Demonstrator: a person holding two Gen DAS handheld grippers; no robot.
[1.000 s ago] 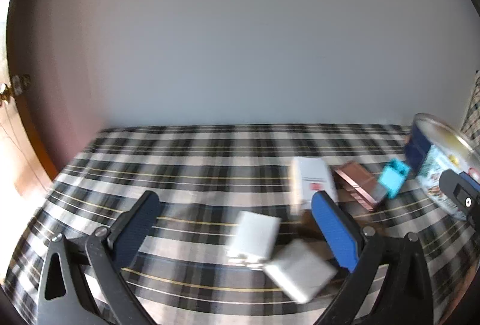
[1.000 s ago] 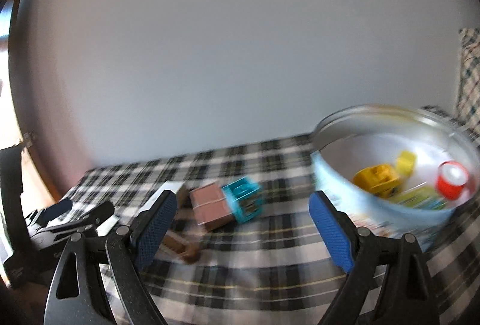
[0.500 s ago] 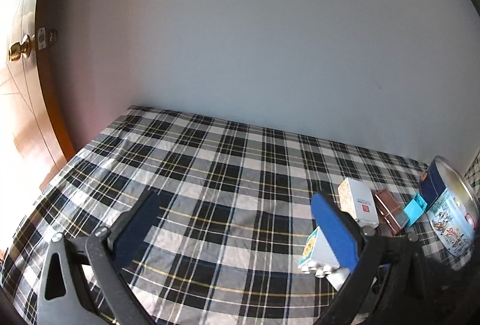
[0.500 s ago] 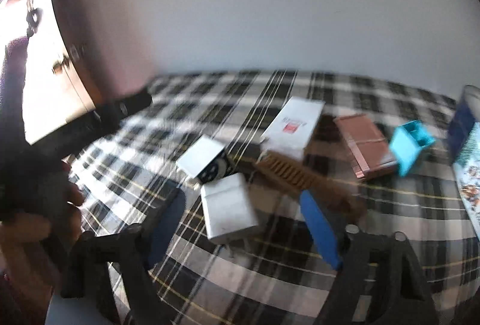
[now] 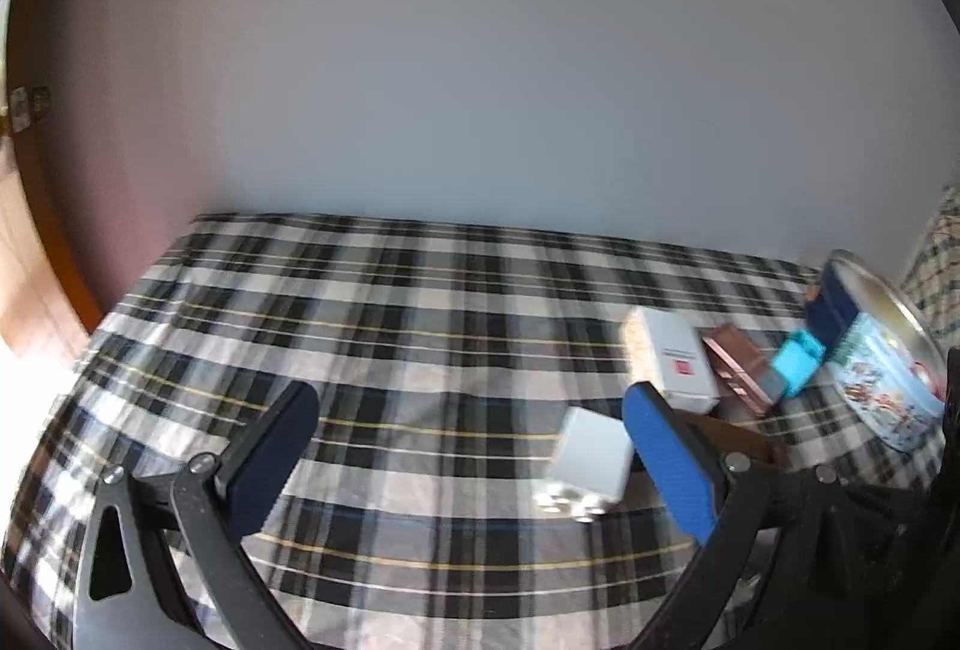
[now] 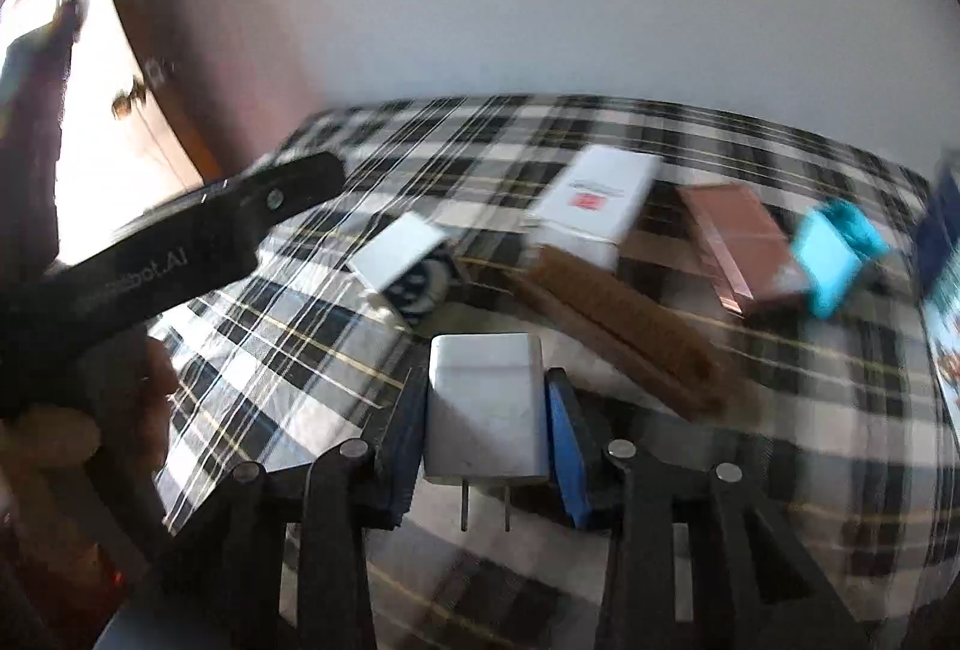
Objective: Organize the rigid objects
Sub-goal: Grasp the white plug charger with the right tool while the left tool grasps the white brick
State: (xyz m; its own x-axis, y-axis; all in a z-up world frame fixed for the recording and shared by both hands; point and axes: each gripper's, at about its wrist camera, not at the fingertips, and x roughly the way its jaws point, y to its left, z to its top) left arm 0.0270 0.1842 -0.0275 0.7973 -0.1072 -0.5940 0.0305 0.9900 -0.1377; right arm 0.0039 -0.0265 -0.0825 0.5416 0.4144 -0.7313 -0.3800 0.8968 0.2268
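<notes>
Right tongs (image 6: pixel 487 425) pinch a white charger (image 6: pixel 486 407) between their blue pads (image 6: pixel 564 446), its two prongs pointing back toward the camera, low over the plaid tabletop (image 6: pixel 780 410). Left tongs (image 5: pixel 468 452) stand spread wide with nothing between them, hovering above the same cloth; from the right wrist view they show as a dark bar at the left edge.

Just beyond the charger a brown comb (image 6: pixel 624 326) lies slantwise. To its left sits a small white block (image 6: pixel 402 254) with a dark printed side, which the left wrist view shows near the right pad as a white block (image 5: pixel 591 455) with studs on its near face. Farther back lies a white box (image 6: pixel 597 206) with a red mark, and right of it a copper-coloured case (image 6: pixel 744 242) with a turquoise block (image 6: pixel 831 260) touching its far end. The left wrist view shows the same row: box (image 5: pixel 675 365), case (image 5: pixel 738 365), turquoise block (image 5: pixel 795 362), then a round tin (image 5: pixel 882 356) with a blue printed wall, tilted in this view, at the right edge. Much of both views is smeared by motion.
</notes>
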